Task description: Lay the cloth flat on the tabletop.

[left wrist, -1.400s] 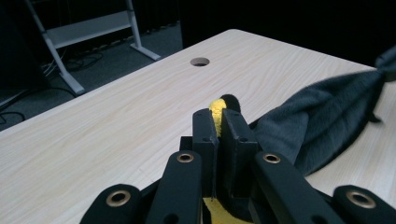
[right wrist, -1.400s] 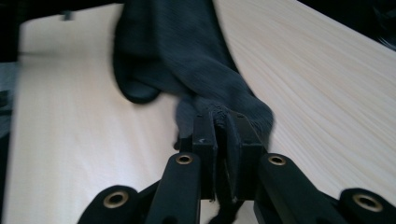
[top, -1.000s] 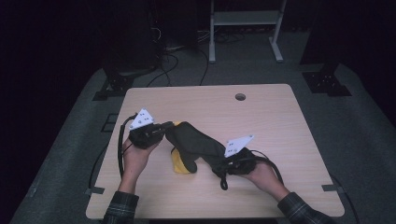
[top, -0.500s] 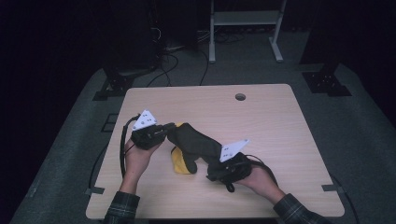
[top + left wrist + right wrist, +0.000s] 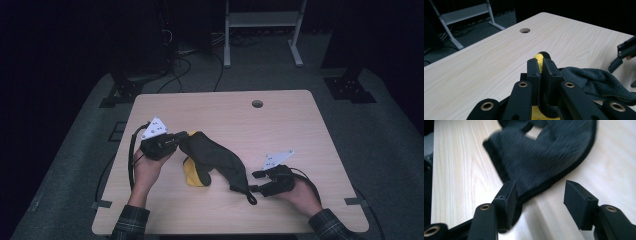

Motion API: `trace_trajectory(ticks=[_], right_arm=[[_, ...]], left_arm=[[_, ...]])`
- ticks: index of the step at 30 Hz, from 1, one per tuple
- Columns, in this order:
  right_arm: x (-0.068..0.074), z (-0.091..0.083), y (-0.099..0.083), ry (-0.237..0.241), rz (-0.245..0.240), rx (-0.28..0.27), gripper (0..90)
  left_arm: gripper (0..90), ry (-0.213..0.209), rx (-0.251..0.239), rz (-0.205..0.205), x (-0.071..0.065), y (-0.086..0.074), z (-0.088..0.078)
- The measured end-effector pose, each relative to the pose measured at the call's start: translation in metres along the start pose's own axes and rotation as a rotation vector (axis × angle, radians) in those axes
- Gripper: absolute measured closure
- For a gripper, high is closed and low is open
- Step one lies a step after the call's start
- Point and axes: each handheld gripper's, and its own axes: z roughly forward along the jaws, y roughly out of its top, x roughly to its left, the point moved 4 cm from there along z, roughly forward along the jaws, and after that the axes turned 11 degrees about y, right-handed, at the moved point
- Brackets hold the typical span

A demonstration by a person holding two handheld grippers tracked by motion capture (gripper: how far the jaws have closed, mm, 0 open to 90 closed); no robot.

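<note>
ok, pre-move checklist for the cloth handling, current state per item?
1. Left gripper clamped on the dark cloth with its yellow part: ok.
2. Right gripper free of the cloth: not ok, jaws have just been opening, but one pad touches the corner.
3. Cloth spread flat: not ok, bunched between the grippers.
4. Cloth fully on the table: ok.
5. Yellow part's full extent: cannot tell, mostly covered.
</note>
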Motion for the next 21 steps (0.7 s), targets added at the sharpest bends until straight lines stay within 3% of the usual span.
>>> trace_trajectory(ticks=[4, 9, 10, 12, 13, 14, 18, 20, 21], right_arm=[[0.006, 0.012, -0.001, 0.022, 0.000, 0.031, 41.4], [0.008, 0.024, -0.004, 0.015, -0.009, 0.073, 41.5], [0.008, 0.024, -0.005, 0.002, -0.020, 0.076, 52.2], [0.007, 0.022, -0.006, -0.008, -0.033, 0.082, 64.9], [0.007, 0.022, -0.006, -0.008, -0.033, 0.082, 64.9], [0.005, 0.020, -0.007, -0.012, -0.031, 0.085, 75.9], [0.000, 0.015, -0.009, -0.021, -0.015, 0.091, 80.2], [-0.011, 0.004, -0.011, -0.077, 0.004, 0.097, 81.4], [-0.011, 0.004, -0.011, -0.077, 0.004, 0.097, 81.4]], left_arm=[[84.0, -0.001, -0.002, -0.001, 0.000, 0.000, 0.000], [84.0, -0.001, 0.001, -0.002, 0.000, 0.000, -0.001], [84.0, -0.001, -0.001, -0.002, 0.001, 0.000, -0.001], [84.0, -0.001, -0.001, 0.001, 0.001, 0.000, -0.001], [84.0, -0.001, -0.001, 0.002, 0.001, 0.000, -0.002], [84.1, -0.001, -0.003, 0.002, 0.001, 0.000, -0.002], [84.1, 0.002, -0.003, 0.002, 0.003, 0.000, -0.003], [84.2, 0.016, -0.009, -0.003, 0.006, 0.000, -0.005], [84.2, 0.019, -0.012, -0.005, 0.008, 0.000, -0.006]])
